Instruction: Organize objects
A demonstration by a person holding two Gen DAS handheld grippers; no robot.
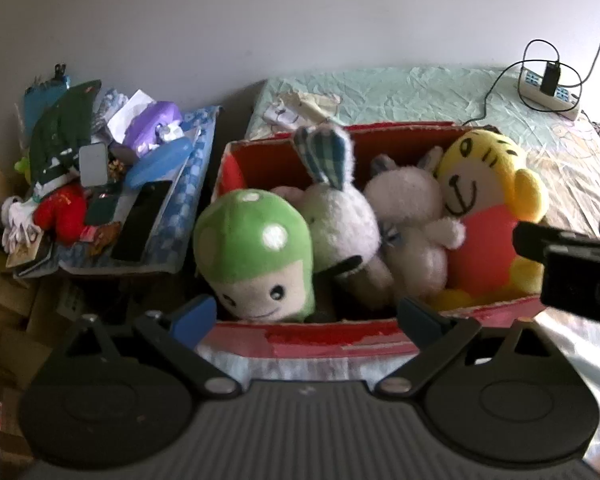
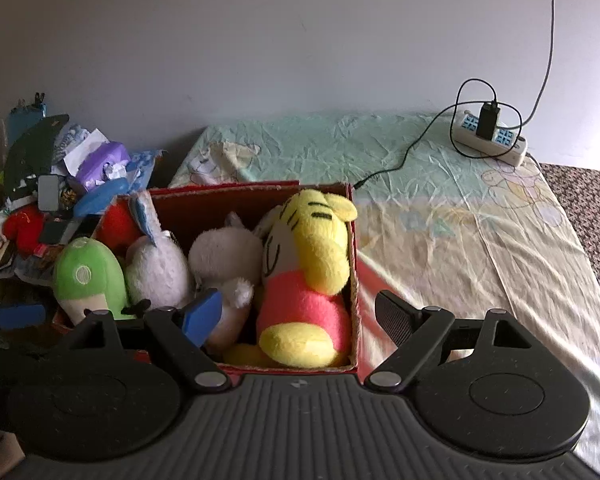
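A red cardboard box (image 1: 340, 338) (image 2: 356, 264) stands on the bed and holds several plush toys: a green mushroom (image 1: 252, 248) (image 2: 90, 276), a white rabbit with a checked ear (image 1: 340, 216) (image 2: 156, 268), a white plush (image 1: 408, 216) (image 2: 224, 256) and a yellow tiger in a pink shirt (image 1: 484, 208) (image 2: 312, 256). My left gripper (image 1: 306, 318) is open and empty just in front of the box's near wall. My right gripper (image 2: 300, 316) is open and empty over the box's near right corner, its fingers either side of the tiger's legs. The right gripper's body shows at the right edge of the left wrist view (image 1: 572, 264).
A cluttered pile (image 1: 100, 184) (image 2: 60, 196) of papers, a tissue pack, a phone and a red toy lies left of the box. A white power strip (image 1: 548, 94) (image 2: 492, 136) with a black charger and cable sits at the far right of the bed sheet (image 2: 460, 240).
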